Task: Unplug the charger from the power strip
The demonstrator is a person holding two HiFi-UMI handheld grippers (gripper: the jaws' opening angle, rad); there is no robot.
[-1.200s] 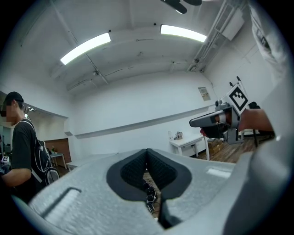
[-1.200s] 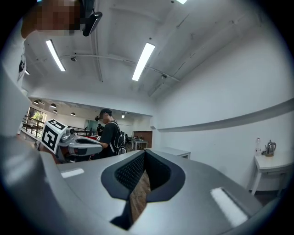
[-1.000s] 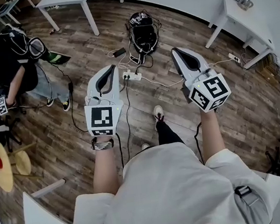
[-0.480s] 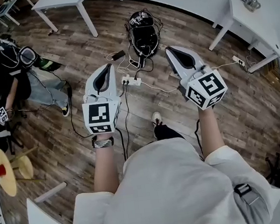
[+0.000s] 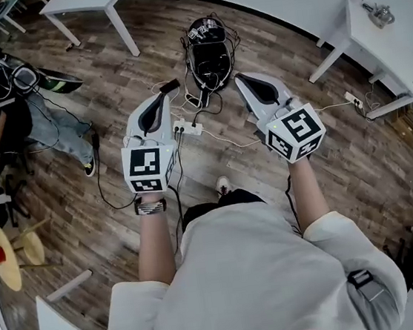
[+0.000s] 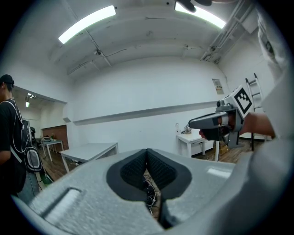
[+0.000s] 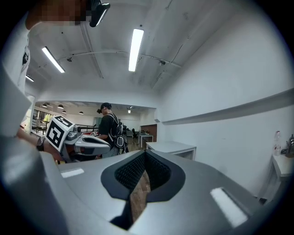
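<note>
A white power strip (image 5: 188, 129) lies on the wood floor with plugs and cables in it. A black charger brick (image 5: 169, 87) lies on the floor just beyond it. My left gripper (image 5: 161, 97) is held in the air above the strip, jaws shut and empty. My right gripper (image 5: 242, 81) hovers to the strip's right, also shut and empty. In the left gripper view the shut pads (image 6: 147, 153) frame a tangle of cables (image 6: 149, 195) below. The right gripper view shows shut pads (image 7: 145, 155) over bare floor.
A black bag (image 5: 207, 45) with cables sits beyond the strip. White tables stand at the far left (image 5: 85, 0) and right (image 5: 381, 34), with a second power strip (image 5: 350, 98) under the right one. A seated person (image 5: 5, 103) and a stool (image 5: 5, 256) are at the left.
Both grippers have travelled forward across the floor, still shut. The power strip and the black bag now lie closer, with the strip beneath the left gripper.
</note>
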